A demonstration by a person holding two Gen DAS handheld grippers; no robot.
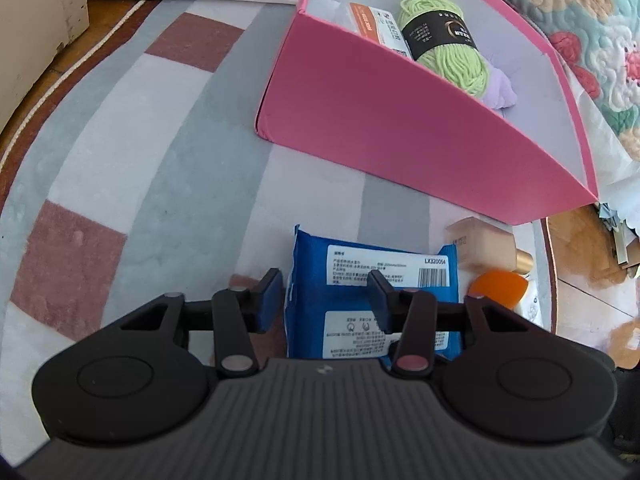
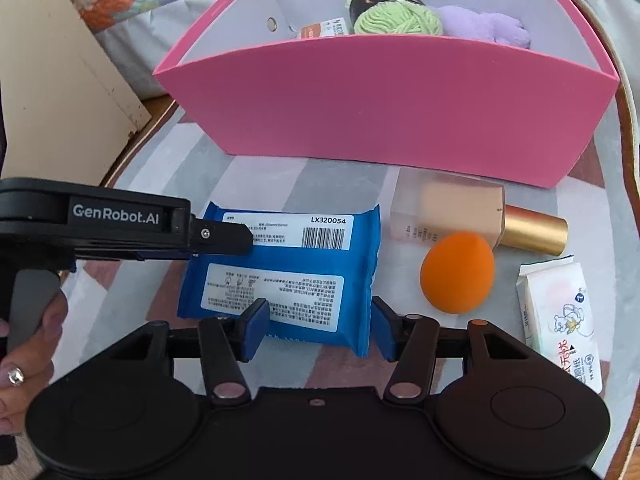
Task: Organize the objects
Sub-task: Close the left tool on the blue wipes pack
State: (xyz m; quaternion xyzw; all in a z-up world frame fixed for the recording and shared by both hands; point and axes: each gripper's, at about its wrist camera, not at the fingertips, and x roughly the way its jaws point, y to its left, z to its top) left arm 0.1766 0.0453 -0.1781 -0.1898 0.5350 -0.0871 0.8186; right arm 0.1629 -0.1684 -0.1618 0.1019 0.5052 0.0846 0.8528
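Evidently both released tools, left tool (image 1: pixel 326 294) and right tool (image 2: pixel 318 330), are straddling the blue packet (image 2: pixel 284 268) near the rug's (image 1: pixel 160 160) front edge, readying its lift into the pink box (image 2: pixel 384 112).

glossy blue plastic packet (image 2: pixel 288 264), matt pink cardboard box (image 2: pixel 384 96), woven rug (image 1: pixel 160 152)

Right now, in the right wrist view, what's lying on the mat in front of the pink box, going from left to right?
blue packet → orange sponge → tissue pack. The foundation bottle lies behind the sponge and overlaps it sideways, so I leave it out of the order.
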